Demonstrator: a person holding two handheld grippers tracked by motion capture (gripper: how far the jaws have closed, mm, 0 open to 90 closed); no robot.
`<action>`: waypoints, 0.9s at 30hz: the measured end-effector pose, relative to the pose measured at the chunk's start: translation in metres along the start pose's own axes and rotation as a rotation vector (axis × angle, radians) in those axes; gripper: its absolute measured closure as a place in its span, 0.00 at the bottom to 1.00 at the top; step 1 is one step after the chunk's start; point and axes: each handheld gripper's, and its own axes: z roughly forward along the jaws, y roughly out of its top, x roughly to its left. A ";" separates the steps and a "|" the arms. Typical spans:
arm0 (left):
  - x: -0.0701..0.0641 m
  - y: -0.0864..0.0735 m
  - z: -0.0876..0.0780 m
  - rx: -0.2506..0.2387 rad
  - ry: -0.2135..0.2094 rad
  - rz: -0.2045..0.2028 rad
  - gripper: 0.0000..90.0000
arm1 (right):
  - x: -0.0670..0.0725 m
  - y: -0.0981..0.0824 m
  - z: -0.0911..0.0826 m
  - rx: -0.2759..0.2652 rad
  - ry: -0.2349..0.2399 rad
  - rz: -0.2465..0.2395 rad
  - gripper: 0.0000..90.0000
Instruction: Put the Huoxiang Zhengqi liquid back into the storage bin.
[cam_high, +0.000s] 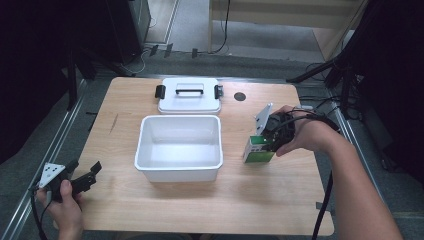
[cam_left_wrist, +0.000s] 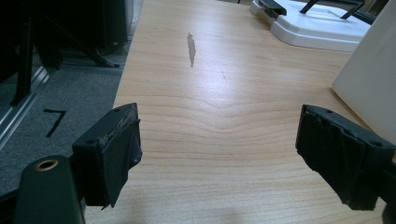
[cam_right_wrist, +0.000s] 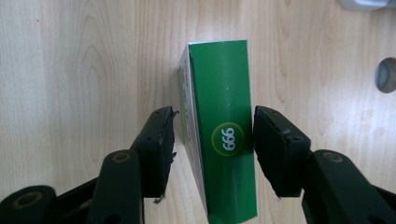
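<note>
Grasp step: right gripper (cam_right_wrist: 212, 135) straddles the upright green carton (cam_right_wrist: 222, 126), centre frame, one pad touching, not yet clamped. Next: finish closing, lift toward white bin (cam_high: 179, 170). Left gripper (cam_left_wrist: 219, 154) gapes idle.

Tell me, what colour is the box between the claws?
The box is green with a white side and a yellow-ringed round label, clearest in the right gripper view.

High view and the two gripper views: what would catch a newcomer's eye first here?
The green box stands out, upright on the table's right side, with the right hand-held gripper straddling it from above; its right pad seems to touch the box, while a small gap remains at the left. Next comes the open white bin at the table's middle, its lid lying just behind it. The left hand-held gripper sits wide open at the near left corner.
</note>
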 end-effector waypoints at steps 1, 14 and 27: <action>0.000 0.000 0.000 0.000 0.000 0.000 0.17 | -0.001 0.001 0.002 0.012 0.010 -0.006 0.56; 0.000 0.000 0.000 0.009 0.002 -0.001 0.17 | -0.011 0.011 0.020 0.153 0.066 -0.025 0.65; 0.000 0.001 0.001 0.013 0.004 0.003 0.17 | -0.005 0.023 0.016 0.210 0.072 -0.009 0.71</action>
